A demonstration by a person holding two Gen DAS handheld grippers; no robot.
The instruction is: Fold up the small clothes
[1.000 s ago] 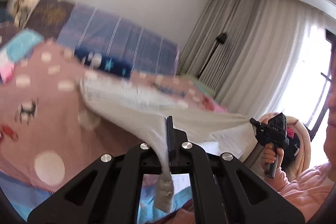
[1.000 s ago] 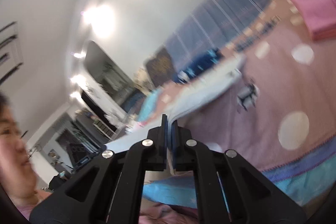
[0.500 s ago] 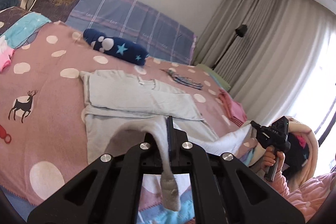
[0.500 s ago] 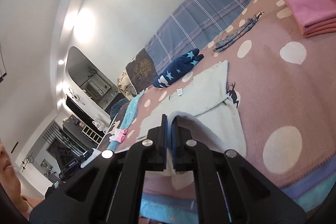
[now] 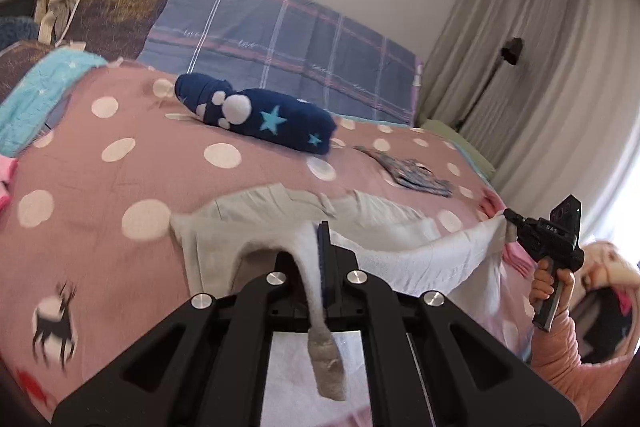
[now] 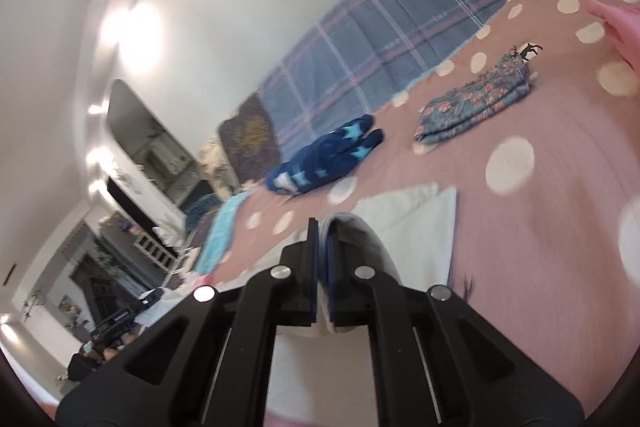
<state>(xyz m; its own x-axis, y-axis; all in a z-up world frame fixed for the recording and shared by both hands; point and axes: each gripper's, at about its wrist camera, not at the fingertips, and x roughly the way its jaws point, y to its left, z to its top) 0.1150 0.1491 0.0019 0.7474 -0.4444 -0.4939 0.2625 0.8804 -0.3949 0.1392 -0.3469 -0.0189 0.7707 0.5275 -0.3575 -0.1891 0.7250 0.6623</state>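
Left wrist view: the left claw [image 5: 322,259] is clamped tight on one corner of a pale grey shirt [image 5: 280,223], and a tail of the cloth hangs down past the fingers toward the camera. The shirt lies on the pink spotted bedspread [image 5: 120,147], its far part flat and already doubled over, its near edge raised off the bed. That raised edge runs to the right, where the right claw [image 5: 508,223] pinches the other corner, gripped by a hand [image 5: 548,279] in a pink sleeve. Further back on the bed lie a navy starred bundle [image 5: 276,121] and a small patterned garment [image 5: 412,175], folded flat.

Right wrist view: the right claw [image 6: 322,255] is closed on the shirt's [image 6: 408,215] edge, with cloth curling over the right-hand finger. Beyond it the rest of the shirt lies flat on the bedspread [image 6: 560,207]. The navy starred bundle [image 6: 328,159] and the patterned garment [image 6: 476,103] sit further up the bed.

As a judgement, this shirt is mid-fold: one fold looks made, and the near hem is being carried over the body for the next. What remains is to lay that hem down square, let go of both corners, and perhaps fold once more. Whether other clothes wait, the views do not tell.
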